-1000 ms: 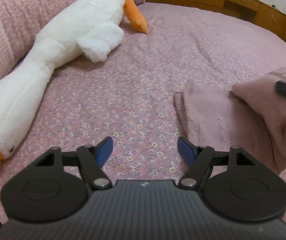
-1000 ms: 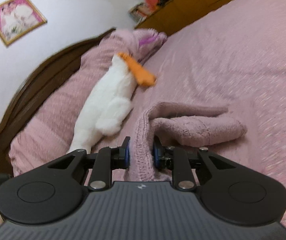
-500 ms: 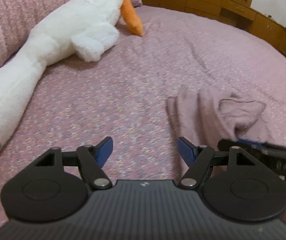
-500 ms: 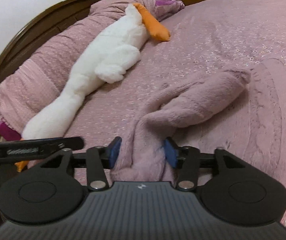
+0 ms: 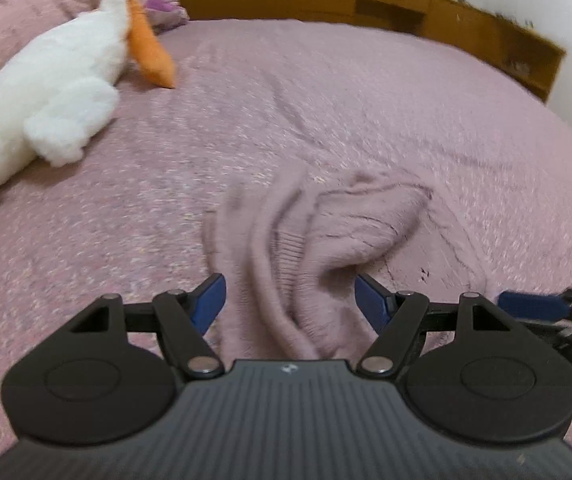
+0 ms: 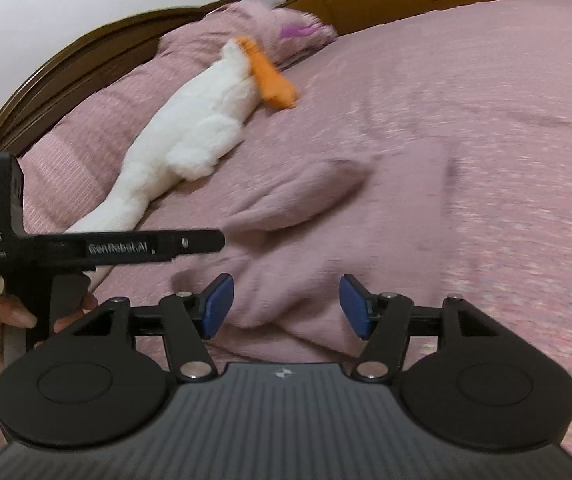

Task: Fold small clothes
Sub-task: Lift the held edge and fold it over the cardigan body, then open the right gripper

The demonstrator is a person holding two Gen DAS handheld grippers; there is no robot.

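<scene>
A small mauve knitted garment [image 5: 326, 240] lies crumpled on the pink bedspread, a sleeve folded across it; it also shows in the right wrist view [image 6: 306, 248]. My left gripper [image 5: 290, 300] is open, with its near end lying between the jaws. My right gripper [image 6: 286, 306] is open over the garment's near edge and holds nothing. The right gripper's blue finger [image 5: 534, 306] shows at the right edge of the left wrist view. The left gripper's body [image 6: 98, 246] shows at the left of the right wrist view.
A long white plush goose [image 5: 46, 92] with an orange beak lies along the pink pillows [image 6: 98, 120] at the left. The flowered bedspread [image 5: 366, 100] stretches far and right. Wooden drawers [image 5: 366, 0] line the far side. A dark headboard [image 6: 86, 52] stands behind the pillows.
My right gripper has opened and let the garment go; it now lies on the bed. My left gripper has moved right, so the garment's near end sits between its open jaws.
</scene>
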